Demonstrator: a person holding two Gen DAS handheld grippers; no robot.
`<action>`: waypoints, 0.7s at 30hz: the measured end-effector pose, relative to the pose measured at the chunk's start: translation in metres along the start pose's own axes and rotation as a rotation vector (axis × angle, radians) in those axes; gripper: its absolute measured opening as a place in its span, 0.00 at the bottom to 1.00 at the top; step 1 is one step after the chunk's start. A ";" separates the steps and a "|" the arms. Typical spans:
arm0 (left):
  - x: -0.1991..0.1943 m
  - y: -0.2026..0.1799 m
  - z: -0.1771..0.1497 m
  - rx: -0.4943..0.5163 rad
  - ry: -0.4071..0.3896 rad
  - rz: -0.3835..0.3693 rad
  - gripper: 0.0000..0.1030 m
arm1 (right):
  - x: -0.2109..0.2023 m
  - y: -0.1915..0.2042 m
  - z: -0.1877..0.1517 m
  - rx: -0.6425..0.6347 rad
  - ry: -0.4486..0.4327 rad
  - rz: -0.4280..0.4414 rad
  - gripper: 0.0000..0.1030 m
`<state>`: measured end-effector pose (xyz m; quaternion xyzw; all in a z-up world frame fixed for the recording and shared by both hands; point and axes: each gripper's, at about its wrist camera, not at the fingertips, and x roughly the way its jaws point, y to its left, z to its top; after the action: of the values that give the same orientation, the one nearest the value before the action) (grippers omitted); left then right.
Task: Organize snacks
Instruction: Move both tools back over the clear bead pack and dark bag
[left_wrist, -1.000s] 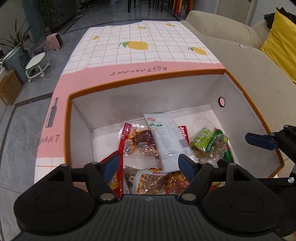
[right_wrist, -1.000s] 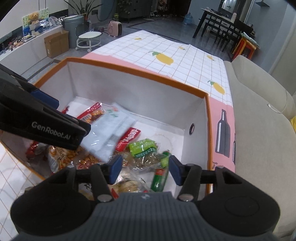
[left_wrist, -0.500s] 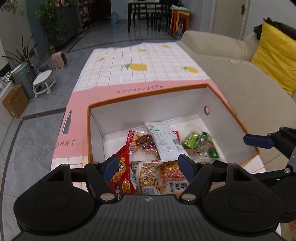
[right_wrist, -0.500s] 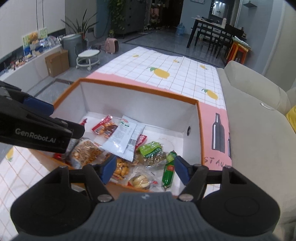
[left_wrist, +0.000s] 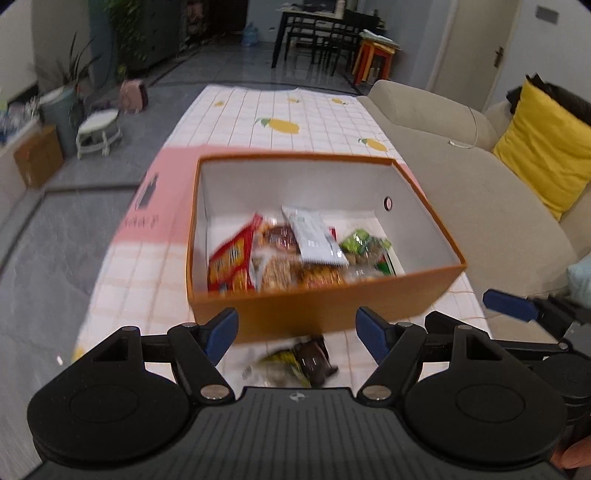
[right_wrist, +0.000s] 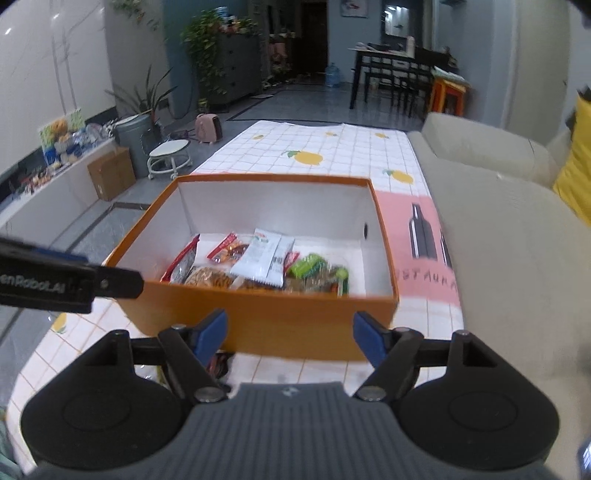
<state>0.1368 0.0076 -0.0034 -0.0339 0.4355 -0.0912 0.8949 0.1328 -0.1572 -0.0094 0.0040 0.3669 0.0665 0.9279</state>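
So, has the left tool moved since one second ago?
Yes. The left tool has pulled back out of the orange box; its tips, earlier over the snacks inside, now sit before the near wall, open and empty.

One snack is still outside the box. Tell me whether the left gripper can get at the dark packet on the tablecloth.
Probably yes. The left gripper is open and empty, and the dark packet lies just below it, in front of the orange box, nothing covering it.

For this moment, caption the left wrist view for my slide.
Open left tool hovers before the orange box of snacks, one dark snack packet left outside.
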 end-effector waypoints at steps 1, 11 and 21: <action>0.000 0.003 -0.005 -0.024 0.005 -0.003 0.83 | -0.002 0.000 -0.005 0.014 0.001 -0.003 0.71; 0.004 0.021 -0.049 -0.140 0.044 0.024 0.83 | -0.006 -0.001 -0.052 0.078 0.012 -0.025 0.71; 0.031 0.038 -0.066 -0.239 0.090 0.038 0.83 | 0.016 0.006 -0.075 0.070 0.052 0.002 0.71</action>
<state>0.1088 0.0406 -0.0735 -0.1279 0.4833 -0.0231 0.8657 0.0922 -0.1521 -0.0749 0.0351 0.3931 0.0546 0.9172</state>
